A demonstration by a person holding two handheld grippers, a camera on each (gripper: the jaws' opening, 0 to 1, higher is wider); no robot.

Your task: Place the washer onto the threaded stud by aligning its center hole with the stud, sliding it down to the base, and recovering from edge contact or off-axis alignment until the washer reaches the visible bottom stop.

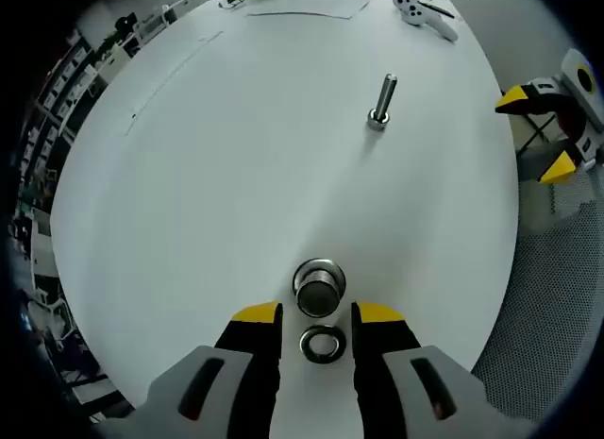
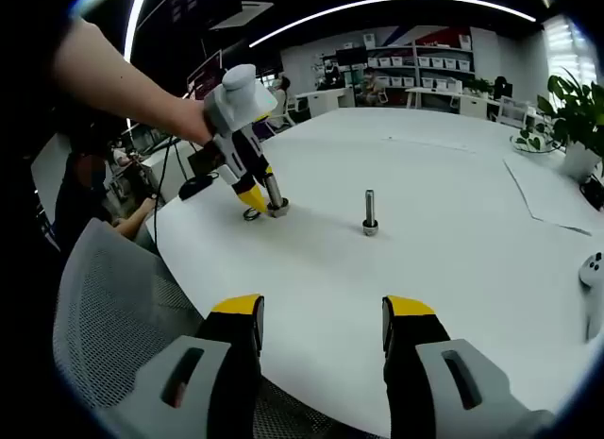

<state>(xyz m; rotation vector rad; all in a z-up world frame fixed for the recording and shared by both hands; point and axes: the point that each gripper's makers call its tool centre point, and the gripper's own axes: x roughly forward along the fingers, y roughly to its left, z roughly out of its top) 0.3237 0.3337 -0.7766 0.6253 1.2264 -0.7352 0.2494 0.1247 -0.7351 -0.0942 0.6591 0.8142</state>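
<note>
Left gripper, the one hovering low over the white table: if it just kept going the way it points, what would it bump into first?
Probably the washer, lying flat between the left gripper's open jaws, then the near stud just beyond it; depth is hard to judge.

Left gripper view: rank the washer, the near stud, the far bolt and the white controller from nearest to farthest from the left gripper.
1. washer, flat on the table between the left gripper jaws.
2. near stud, upright just beyond the jaw tips.
3. far bolt, upright mid-table, up and right.
4. white controller, at the table's far edge, upper right.
</note>
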